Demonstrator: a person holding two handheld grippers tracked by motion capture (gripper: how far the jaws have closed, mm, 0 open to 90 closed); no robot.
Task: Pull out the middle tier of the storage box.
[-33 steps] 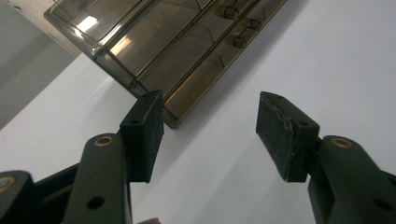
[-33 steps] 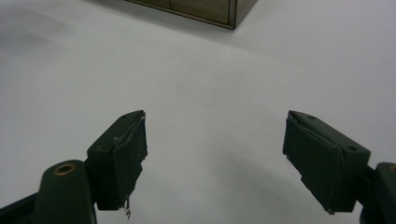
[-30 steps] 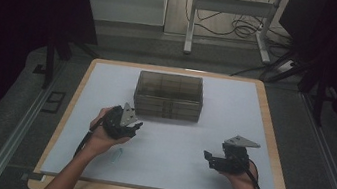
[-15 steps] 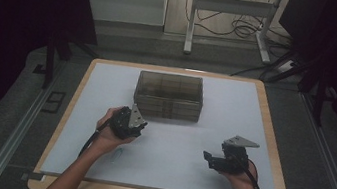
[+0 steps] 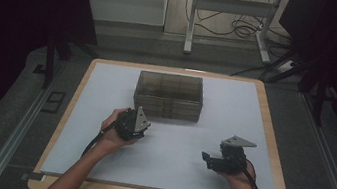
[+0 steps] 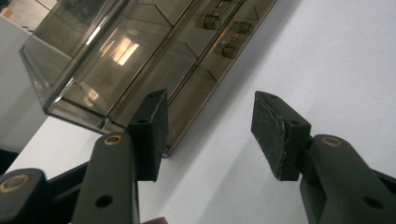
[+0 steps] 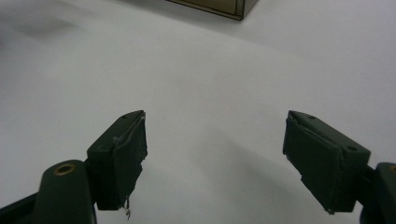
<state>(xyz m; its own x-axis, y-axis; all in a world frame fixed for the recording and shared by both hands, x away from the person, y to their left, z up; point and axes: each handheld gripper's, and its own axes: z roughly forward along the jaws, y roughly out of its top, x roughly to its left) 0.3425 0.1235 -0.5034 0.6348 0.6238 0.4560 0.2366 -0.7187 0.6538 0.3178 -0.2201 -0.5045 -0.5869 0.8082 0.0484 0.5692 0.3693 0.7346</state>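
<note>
Both forearms coming in from the bottom of the frame are bare, with no sleeves. The left gripper [image 5: 133, 123] and the right gripper [image 5: 220, 160] are black, each topped by a grey three-cornered plate and trailing a black cable. Close up, the arms carry brass-ringed screw holes and square dark pads [image 6: 275, 133], worn at the edges.

We look along our left gripper [image 6: 208, 135] at a smoky, see-through plastic drawer box [image 6: 135, 60] lying on the white tabletop [image 6: 327, 60]. Our two black fingers [image 6: 149, 135] stand apart with nothing between them, having just been closing. The box sits tilted in this view, with small drawer knobs [image 6: 212, 21] along its front. The near finger overlaps the box's lower edge; contact cannot be told.
</note>
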